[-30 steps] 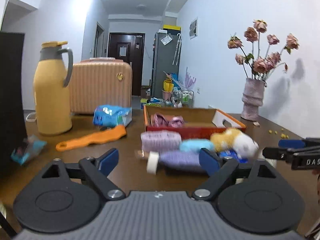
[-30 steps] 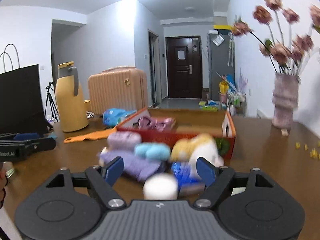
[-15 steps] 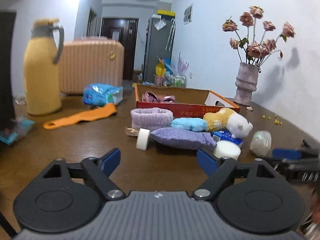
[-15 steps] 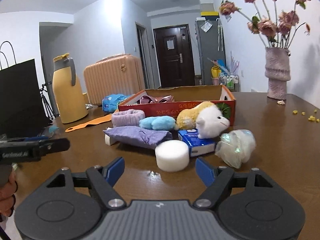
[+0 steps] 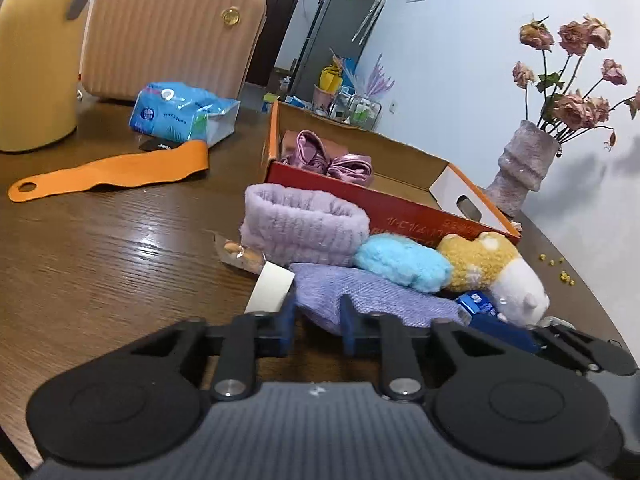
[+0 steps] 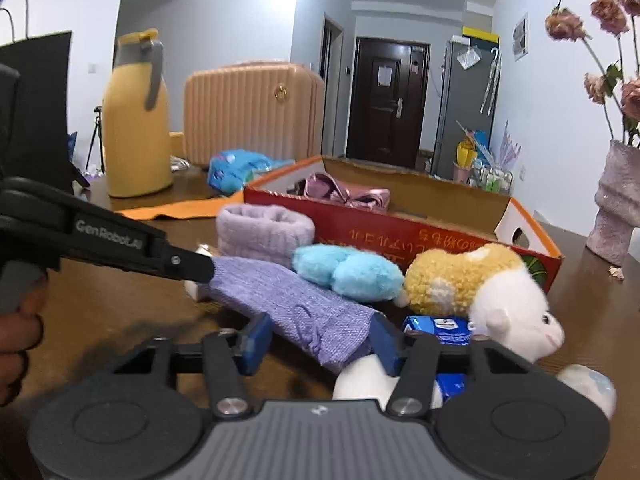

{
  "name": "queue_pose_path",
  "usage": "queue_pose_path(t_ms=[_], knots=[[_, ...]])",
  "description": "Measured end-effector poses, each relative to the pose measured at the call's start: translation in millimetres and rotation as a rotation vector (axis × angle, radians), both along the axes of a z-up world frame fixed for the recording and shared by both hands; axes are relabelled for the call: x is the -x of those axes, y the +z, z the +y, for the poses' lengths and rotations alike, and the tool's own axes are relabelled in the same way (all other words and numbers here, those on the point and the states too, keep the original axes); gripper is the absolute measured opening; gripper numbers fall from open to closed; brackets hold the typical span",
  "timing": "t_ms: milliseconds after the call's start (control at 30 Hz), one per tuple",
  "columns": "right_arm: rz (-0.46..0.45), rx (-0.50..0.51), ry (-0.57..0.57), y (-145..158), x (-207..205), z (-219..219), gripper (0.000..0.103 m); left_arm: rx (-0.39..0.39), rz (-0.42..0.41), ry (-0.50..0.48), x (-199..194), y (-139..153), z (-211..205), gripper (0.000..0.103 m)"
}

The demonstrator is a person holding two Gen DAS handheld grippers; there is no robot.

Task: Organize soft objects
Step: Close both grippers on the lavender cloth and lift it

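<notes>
Wooden table (image 5: 100, 248): dark brown, under both my grippers.
Left gripper (image 5: 318, 320): fingers pinched onto one end of the purple knitted cloth (image 5: 372, 296).
Right gripper (image 6: 320, 340): fingers closed around that cloth's other end (image 6: 296, 304).
Ahead of my fingers: lavender fuzzy headband (image 5: 304, 224), blue plush (image 5: 400, 262), yellow-white plush toy (image 5: 492, 268), then the orange cardboard box (image 5: 392, 204).
</notes>
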State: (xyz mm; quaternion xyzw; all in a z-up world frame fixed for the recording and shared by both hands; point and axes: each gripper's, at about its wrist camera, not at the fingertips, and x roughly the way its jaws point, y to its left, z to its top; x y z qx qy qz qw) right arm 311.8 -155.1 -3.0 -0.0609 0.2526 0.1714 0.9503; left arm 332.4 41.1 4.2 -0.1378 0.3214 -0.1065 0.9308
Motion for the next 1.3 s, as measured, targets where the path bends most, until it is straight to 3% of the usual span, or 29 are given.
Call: queue_pose_path(t_ms=[33, 100, 233, 367, 467, 533, 567, 600, 633, 700, 767, 867, 933, 967, 1000, 1033, 1100, 1300], knots=[[0.015, 0.003, 0.016, -3, -4, 2, 0.025, 0.01, 0.0, -0.004, 0, 0, 1, 0.012], [0.013, 0.004, 0.036, -4, -4, 4, 0.015, 0.028, -0.013, -0.024, 3, 2, 2, 0.008], [-0.036, 0.004, 0.075, 8, 15, 7, 0.014, 0.011, -0.042, -0.038, 26, 16, 5, 0.006], [-0.06, 0.014, 0.166, 28, 70, 5, 0.014, 0.001, -0.084, -0.087, 87, 29, 19, 0.006], [0.01, -0.014, 0.234, 22, 116, -4, 0.016, -0.001, -0.039, -0.135, 136, 14, 24, 0.009], [0.077, -0.056, 0.245, 14, 138, -13, 0.023, 0.016, -0.015, -0.155, 163, 5, 25, 0.018], [0.092, -0.091, 0.251, 13, 149, -20, 0.028, 0.023, -0.007, -0.15, 174, 3, 26, 0.037], [0.087, -0.122, 0.241, 15, 158, -26, 0.04, 0.027, -0.008, -0.143, 181, 2, 28, 0.047], [0.067, -0.155, 0.219, 20, 167, -33, 0.045, 0.028, -0.016, -0.131, 186, 3, 30, 0.046], [0.039, -0.224, 0.188, 26, 172, -41, 0.045, 0.043, -0.036, -0.118, 187, 7, 33, 0.047], [0.073, -0.278, 0.104, 21, 160, -49, 0.045, 0.044, -0.041, -0.116, 180, 6, 32, 0.049], [0.119, -0.27, 0.01, 3, 142, -49, 0.045, 0.024, 0.009, -0.113, 165, -5, 23, 0.052], [0.131, -0.294, -0.005, -6, 136, -48, 0.045, 0.014, 0.052, -0.106, 161, -13, 19, 0.05], [0.138, -0.299, -0.006, -11, 133, -48, 0.045, 0.026, 0.055, -0.108, 162, -16, 19, 0.041], [0.15, -0.295, -0.009, -15, 131, -45, 0.045, 0.043, 0.055, -0.119, 163, -17, 19, 0.025], [0.156, -0.289, -0.006, -18, 131, -43, 0.045, 0.056, 0.053, -0.126, 164, -18, 21, 0.02], [0.136, -0.269, 0.003, -21, 134, -38, 0.045, 0.06, 0.057, -0.108, 163, -21, 22, 0.016], [0.05, -0.111, 0.042, -25, 144, -16, 0.02, 0.048, 0.042, -0.135, 166, -22, 18, 0.009]])
